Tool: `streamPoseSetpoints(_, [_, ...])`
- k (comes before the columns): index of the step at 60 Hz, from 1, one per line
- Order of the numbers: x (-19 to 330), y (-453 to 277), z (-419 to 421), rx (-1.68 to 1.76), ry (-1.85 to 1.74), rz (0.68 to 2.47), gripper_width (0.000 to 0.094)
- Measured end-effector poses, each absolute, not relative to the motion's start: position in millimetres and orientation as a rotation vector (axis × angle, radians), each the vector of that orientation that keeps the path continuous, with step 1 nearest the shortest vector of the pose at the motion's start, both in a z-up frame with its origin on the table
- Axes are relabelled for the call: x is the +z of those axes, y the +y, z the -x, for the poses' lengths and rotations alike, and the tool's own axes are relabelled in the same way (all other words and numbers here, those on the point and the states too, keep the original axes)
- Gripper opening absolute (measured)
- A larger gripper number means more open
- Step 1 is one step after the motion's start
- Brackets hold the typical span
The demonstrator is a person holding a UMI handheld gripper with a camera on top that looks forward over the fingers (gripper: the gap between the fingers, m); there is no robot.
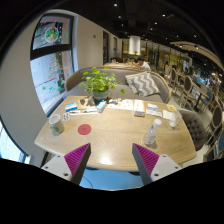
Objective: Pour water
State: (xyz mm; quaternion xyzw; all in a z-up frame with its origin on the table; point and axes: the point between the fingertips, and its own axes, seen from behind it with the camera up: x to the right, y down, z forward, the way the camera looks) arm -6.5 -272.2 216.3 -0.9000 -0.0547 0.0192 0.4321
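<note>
My gripper (111, 163) is open and empty, its two magenta pads (78, 157) spread wide above the near edge of a light wooden table (115, 135). A clear plastic bottle (152, 130) stands on the table ahead of the right finger. A cup-like container (57, 124) stands at the table's left end, beyond the left finger. A round red coaster (85, 129) lies on the table between them. Nothing is between the fingers.
A potted green plant (97, 82) stands at the table's far side, with books and papers (142, 106) beside it. A grey sofa with a patterned cushion (143, 85) is behind. A screen (50, 52) hangs on the left wall. A blue seat (108, 178) is below the near edge.
</note>
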Motion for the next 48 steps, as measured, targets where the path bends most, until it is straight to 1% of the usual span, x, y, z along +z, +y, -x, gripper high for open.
streamPoseSetpoints(5, [201.8,-276.0,-31.8,0.053,-0.133,2.249,0.0849])
streamPoseSetpoints(13, [168.0,-276.3,-87.3,0.046,-0.119,2.252,0.0852])
streamPoseSetpoints(21, [134.6,-260.7,-138.1,0.023,-0.106,2.239,0.086])
streamPoseSetpoints(33, [105.2,-190.5,-184.7,0.022,-0.035,2.149,0.0856])
streamPoseSetpoints(48, [69.4,-98.0,-191.6,0.045,-0.037,2.092,0.0853])
